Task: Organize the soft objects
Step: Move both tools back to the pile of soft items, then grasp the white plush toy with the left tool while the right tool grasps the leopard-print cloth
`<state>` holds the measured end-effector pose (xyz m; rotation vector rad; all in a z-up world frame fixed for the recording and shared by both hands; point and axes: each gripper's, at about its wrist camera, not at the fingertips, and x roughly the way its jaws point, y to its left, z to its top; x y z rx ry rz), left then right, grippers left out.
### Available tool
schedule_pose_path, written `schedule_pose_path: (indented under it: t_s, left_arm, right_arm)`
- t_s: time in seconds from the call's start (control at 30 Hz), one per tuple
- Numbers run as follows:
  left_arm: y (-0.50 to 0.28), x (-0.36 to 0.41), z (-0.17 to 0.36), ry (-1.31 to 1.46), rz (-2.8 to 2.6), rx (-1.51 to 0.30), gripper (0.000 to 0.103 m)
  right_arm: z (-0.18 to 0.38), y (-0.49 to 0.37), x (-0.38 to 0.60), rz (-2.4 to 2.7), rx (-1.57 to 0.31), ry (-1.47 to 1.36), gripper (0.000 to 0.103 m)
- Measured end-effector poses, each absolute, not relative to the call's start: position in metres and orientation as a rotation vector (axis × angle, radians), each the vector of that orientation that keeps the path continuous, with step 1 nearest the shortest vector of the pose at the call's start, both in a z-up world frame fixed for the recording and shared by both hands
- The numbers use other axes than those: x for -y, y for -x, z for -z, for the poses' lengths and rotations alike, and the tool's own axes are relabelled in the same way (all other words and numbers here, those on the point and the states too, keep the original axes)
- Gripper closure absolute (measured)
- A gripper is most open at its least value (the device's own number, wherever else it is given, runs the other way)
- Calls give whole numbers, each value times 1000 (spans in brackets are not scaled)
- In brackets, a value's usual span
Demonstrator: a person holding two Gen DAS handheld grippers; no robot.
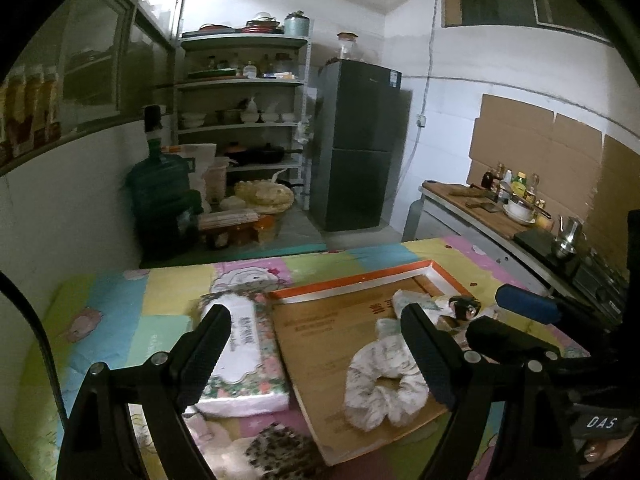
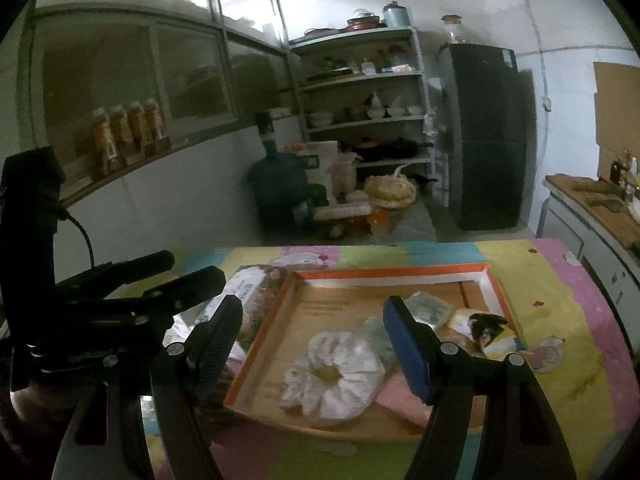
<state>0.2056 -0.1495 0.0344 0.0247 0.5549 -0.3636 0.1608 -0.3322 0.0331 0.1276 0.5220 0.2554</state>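
A white scrunchie lies in a shallow orange-rimmed cardboard tray on a colourful mat. Behind the scrunchie in the tray are green patterned packets and a yellow packet with a dark figure. A flower-printed tissue pack lies just left of the tray. A leopard-print piece sits near the front edge. My left gripper hangs open above the tissue pack and tray. My right gripper stands open above the scrunchie, holding nothing.
The colourful mat covers the table. Beyond its far edge stand a blue water jug, a crowded shelf rack and a dark fridge. A kitchen counter runs along the right.
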Motion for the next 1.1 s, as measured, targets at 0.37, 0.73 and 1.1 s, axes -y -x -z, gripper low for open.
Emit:
schedule_pose_path:
  t_s: [0.37,0.73,1.1]
  left_arm:
    - [-194,98,-28,13,304,-553,16]
    - [-182,35,-19,75,220,-553,16]
    - [-168,-17,-2,127,163,-571,16]
  right_arm:
    - [-33,-157,284,-321,-531,-99,29]
    - [-22,-150,239,-380,-560,-75,29]
    - [0,-144,197,-415,-619,-44,29]
